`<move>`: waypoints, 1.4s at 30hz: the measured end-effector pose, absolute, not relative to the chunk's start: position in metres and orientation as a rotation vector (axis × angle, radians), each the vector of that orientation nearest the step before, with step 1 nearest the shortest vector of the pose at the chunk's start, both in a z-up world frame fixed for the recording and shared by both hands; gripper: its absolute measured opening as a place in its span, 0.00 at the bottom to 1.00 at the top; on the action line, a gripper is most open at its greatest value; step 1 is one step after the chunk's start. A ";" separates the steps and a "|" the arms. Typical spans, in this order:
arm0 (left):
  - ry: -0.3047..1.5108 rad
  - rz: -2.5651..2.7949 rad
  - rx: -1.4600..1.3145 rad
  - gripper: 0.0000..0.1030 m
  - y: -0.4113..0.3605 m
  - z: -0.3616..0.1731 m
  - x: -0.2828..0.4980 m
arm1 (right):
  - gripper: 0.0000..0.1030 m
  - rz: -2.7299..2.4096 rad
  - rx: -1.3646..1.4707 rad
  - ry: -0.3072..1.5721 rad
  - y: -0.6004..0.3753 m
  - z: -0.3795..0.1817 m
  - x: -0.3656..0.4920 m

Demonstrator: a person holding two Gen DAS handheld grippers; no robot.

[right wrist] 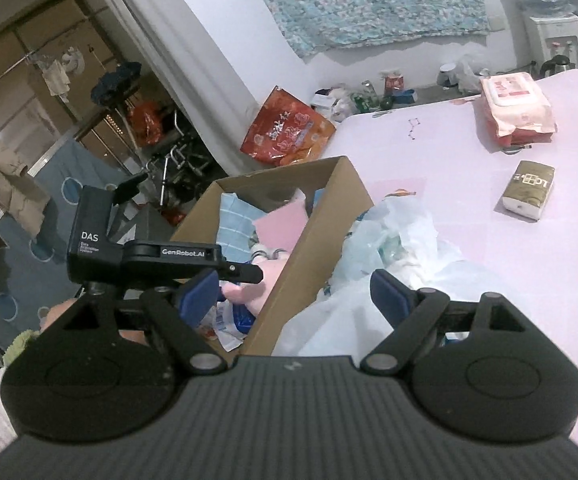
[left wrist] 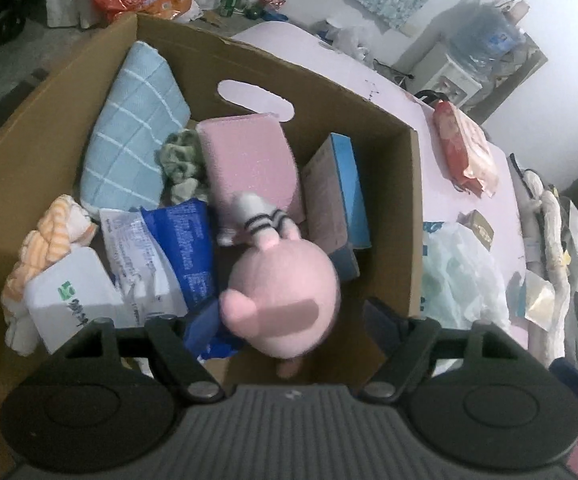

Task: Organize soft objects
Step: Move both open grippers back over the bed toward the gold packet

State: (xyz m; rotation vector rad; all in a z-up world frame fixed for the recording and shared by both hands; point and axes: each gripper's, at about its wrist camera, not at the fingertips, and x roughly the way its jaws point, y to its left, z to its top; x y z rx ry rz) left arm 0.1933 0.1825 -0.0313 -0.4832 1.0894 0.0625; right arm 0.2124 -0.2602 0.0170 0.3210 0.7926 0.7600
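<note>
Box edges: the cardboard box stands open-topped at the table's edge; its near corner rises between the right gripper's fingers in the right wrist view.
Free room: little inside; a checked blue cushion, a pink sponge block, a blue carton and packets fill it.
Surface: a pale pink table carries a wet-wipe pack, a brown tissue pack and crumpled white plastic bags just beside the box.
Room: white wall with a blue patterned cloth; an orange bag on the floor.
Plush toy: the pink toy lies inside the box near its front wall, blurred, its long axis running from near the gripper toward the box's middle, its striped end farther in.
Left gripper: jaws apart over the box, the toy between them with no clear pad contact.
Right gripper: jaws wide, empty, straddling the box corner.
</note>
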 end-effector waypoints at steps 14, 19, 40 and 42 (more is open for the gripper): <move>0.980 0.044 -0.381 0.83 0.163 0.030 0.168 | 0.83 0.695 0.383 0.774 -0.307 0.004 0.206; 0.938 -0.042 -0.290 0.89 0.127 0.057 0.170 | 0.83 0.605 0.419 0.788 -0.341 -0.015 0.206; 1.009 -0.278 0.106 0.96 -0.087 0.038 0.311 | 0.84 0.212 0.530 0.680 -0.472 -0.097 0.221; 1.048 -0.279 0.115 0.96 -0.103 0.024 0.333 | 0.84 0.206 0.535 0.659 -0.479 -0.100 0.226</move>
